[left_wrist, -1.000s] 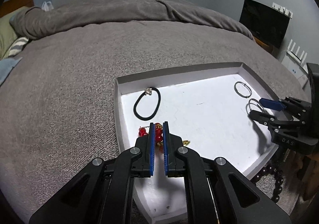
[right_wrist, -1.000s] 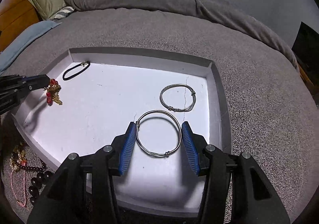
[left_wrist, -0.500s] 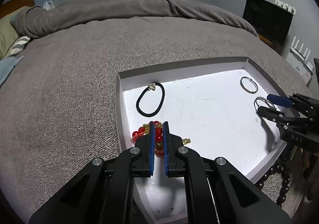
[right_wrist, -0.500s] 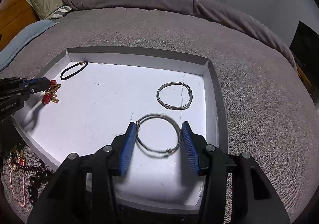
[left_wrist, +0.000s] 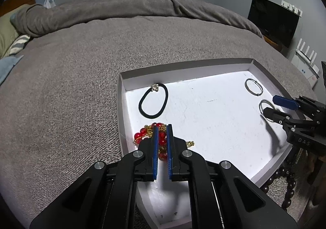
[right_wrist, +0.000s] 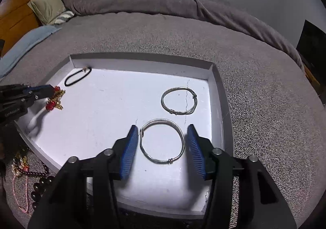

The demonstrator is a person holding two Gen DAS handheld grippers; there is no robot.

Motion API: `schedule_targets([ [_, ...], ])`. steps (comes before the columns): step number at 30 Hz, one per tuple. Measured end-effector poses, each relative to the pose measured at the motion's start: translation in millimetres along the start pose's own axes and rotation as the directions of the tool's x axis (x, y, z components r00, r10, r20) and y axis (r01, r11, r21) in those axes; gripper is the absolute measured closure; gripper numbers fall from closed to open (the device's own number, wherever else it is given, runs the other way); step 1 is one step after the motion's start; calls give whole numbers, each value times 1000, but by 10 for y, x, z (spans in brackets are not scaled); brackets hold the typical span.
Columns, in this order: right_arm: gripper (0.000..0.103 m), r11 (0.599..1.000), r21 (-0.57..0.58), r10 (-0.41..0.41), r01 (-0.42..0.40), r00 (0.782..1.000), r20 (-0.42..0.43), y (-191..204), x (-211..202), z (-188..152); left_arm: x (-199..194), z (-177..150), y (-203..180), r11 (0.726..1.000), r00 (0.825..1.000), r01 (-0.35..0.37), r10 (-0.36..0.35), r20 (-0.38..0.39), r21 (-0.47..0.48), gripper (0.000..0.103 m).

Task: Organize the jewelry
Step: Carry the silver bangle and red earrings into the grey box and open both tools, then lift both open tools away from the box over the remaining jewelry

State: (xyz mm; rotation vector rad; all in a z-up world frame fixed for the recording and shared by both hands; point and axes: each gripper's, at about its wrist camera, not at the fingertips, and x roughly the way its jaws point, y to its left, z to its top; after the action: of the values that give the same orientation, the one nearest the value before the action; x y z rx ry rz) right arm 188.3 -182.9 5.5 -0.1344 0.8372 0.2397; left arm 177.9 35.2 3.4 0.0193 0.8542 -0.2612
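Observation:
A shallow white tray (left_wrist: 122, 106) (right_wrist: 218, 94) lies on a grey bedspread. My left gripper (left_wrist: 162, 127) is shut on a red-bead and gold-chain bracelet (left_wrist: 142, 134) low over the tray's near left corner; it also shows in the right wrist view (right_wrist: 54, 102). My right gripper (right_wrist: 163, 133) is open, its fingers either side of a silver bangle (right_wrist: 162, 140) that lies flat on the tray, apart from both pads. A second silver bangle (right_wrist: 179, 103) (left_wrist: 253, 87) lies beyond it. A black hair tie (left_wrist: 153, 100) (right_wrist: 78, 76) lies at the tray's far left.
Dark wooden beads (left_wrist: 285, 178) (right_wrist: 38, 186) and a thin pink chain (right_wrist: 20, 188) lie on the bedspread by the tray's near edge. Pillows and a wooden headboard (right_wrist: 20, 14) are at the far left, a dark screen (left_wrist: 273, 23) at the right.
My right gripper has opened wider and the silver bangle now lies free on the tray. My left gripper has lowered the red bracelet toward the tray floor.

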Motion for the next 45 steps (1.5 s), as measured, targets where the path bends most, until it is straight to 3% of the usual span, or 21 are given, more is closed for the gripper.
schedule_targets([
  [2,45,1000,12,8,-8,1000,10,-20,-19,3,-16,-1,1,1000,1000,7,-7,7,-4,89],
  [5,44,999,30,35,-36,999,35,-57,-61,6,-79,1,-18,1000,999,14,-13,38,-2,67],
  [10,33,998,38,50,-56,989,142,-74,-250,1,-180,14,-37,999,996,42,-42,74,-8,67],
  [12,30,998,39,42,-50,982,184,-72,-336,0,-255,16,-64,999,994,42,-41,105,-4,59],
  [14,21,997,54,35,-49,971,237,-101,-437,-6,-328,12,-82,999,991,35,-35,133,0,51],
  [17,12,995,86,22,-51,951,309,-166,-593,-38,-428,0,-111,999,986,34,-34,163,3,49],
  [20,5,993,111,7,-49,935,355,-213,-713,-73,-528,-32,-133,1000,979,21,-20,201,-6,24],
  [21,5,992,115,4,-49,931,365,-217,-743,-89,-553,-39,-138,1000,977,15,-14,212,-6,21],
  [27,5,992,122,-33,-16,919,392,-191,-851,-205,-682,-173,-149,999,968,-46,50,245,-21,11],
  [32,5,993,117,-55,6,905,421,-169,-962,-378,-777,-373,-137,991,956,-130,130,262,-18,10],
  [36,5,991,132,-66,8,896,439,-168,-1044,-547,-888,-519,-139,992,955,-127,129,266,-23,10],
  [45,5,988,154,-71,8,910,409,-203,-1147,-813,-1075,-840,-120,989,954,-145,148,262,-30,9],
])
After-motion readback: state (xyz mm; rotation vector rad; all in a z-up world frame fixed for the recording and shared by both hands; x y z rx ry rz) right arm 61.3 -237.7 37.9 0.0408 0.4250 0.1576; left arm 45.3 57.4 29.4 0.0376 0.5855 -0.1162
